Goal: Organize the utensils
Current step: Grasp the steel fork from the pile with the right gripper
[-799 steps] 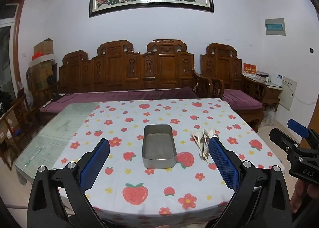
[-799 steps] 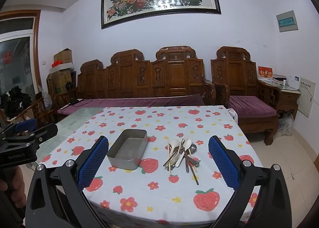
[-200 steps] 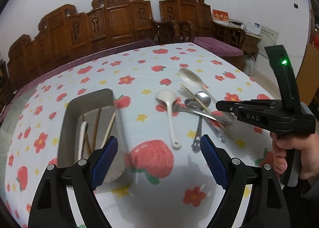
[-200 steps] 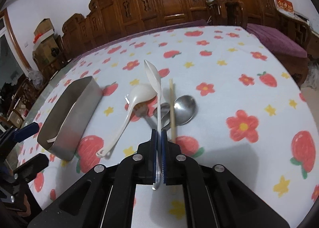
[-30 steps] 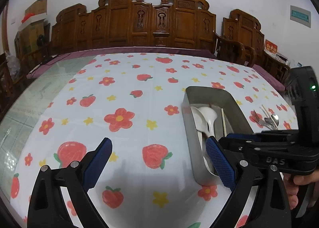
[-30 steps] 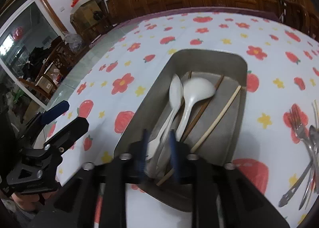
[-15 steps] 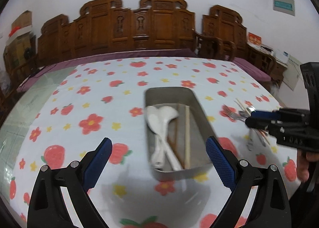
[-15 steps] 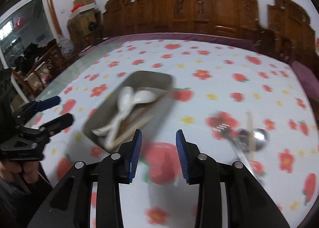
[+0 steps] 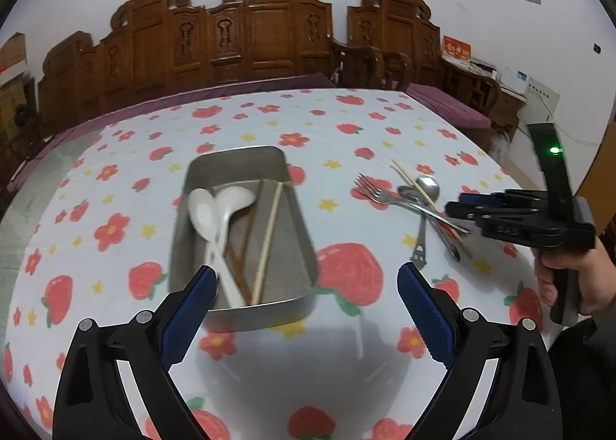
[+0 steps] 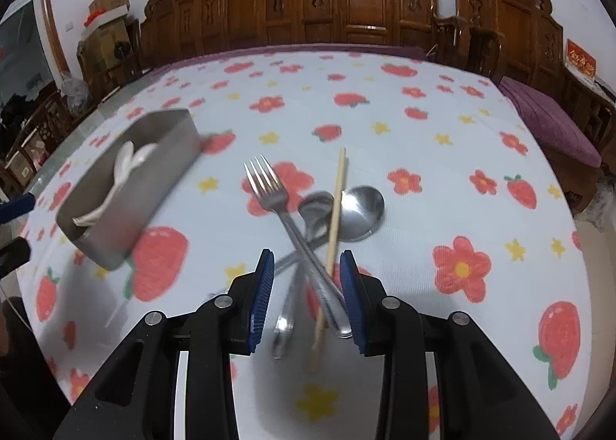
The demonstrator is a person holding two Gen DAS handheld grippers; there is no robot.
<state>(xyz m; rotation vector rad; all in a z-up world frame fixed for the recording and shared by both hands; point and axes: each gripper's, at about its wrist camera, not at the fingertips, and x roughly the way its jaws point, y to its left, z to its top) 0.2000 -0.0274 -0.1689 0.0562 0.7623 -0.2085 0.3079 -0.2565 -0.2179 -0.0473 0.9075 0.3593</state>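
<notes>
Your right claw (image 10: 306, 293), parted and empty, hovers over the crossed fork (image 10: 287, 218), spoons and chopstick (image 10: 333, 226) heaped on the surface (image 10: 423, 155) beside the tray (image 10: 154, 174); lower it onto one handle, then clench.

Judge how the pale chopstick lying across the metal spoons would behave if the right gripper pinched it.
The pale chopstick looks thin, straight and probably stiff and light. Resting on the large spoon and fork handles, it may roll or slide off when nudged. Its narrowness could let it slip between the right gripper's open pads.
</notes>
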